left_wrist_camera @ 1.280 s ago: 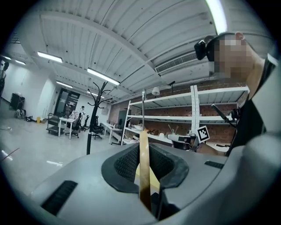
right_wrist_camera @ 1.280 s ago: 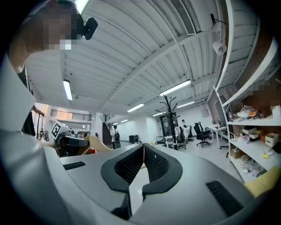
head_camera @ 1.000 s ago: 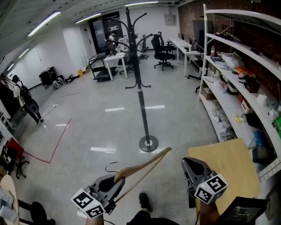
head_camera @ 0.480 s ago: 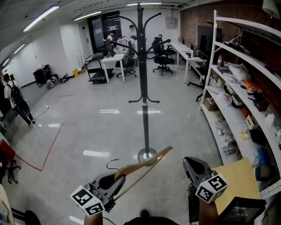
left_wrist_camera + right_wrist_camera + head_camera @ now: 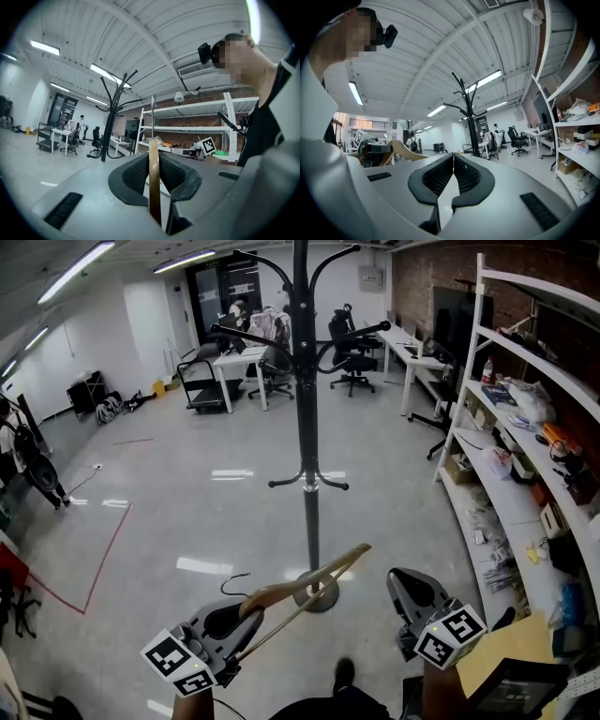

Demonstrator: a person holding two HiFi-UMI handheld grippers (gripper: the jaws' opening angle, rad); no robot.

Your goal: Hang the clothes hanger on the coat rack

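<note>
A tall black coat rack (image 5: 307, 427) with curved arms stands on a round base (image 5: 317, 591) on the grey floor, straight ahead. My left gripper (image 5: 240, 615) is shut on a wooden clothes hanger (image 5: 305, 583), clamping its bar (image 5: 153, 178) edge-on between the pads. The hanger's wire hook (image 5: 232, 581) points left, and its far arm reaches over the rack's base in the head view. The rack (image 5: 111, 123) shows left of the jaws in the left gripper view. My right gripper (image 5: 411, 589) is shut and holds nothing, its pads meeting at the tips (image 5: 453, 157). The rack (image 5: 468, 117) shows ahead of it too.
White shelving (image 5: 525, 409) loaded with several items runs along the right. A wooden tabletop corner (image 5: 497, 652) lies at the bottom right. Desks and office chairs (image 5: 352, 348) stand at the back, a person (image 5: 33, 460) at the far left, and red tape (image 5: 98, 563) marks the floor.
Both grippers have moved forward across the floor with the hanger, and the coat rack is nearer and larger. The wooden table has slid back toward the lower right. The grip is unchanged.
</note>
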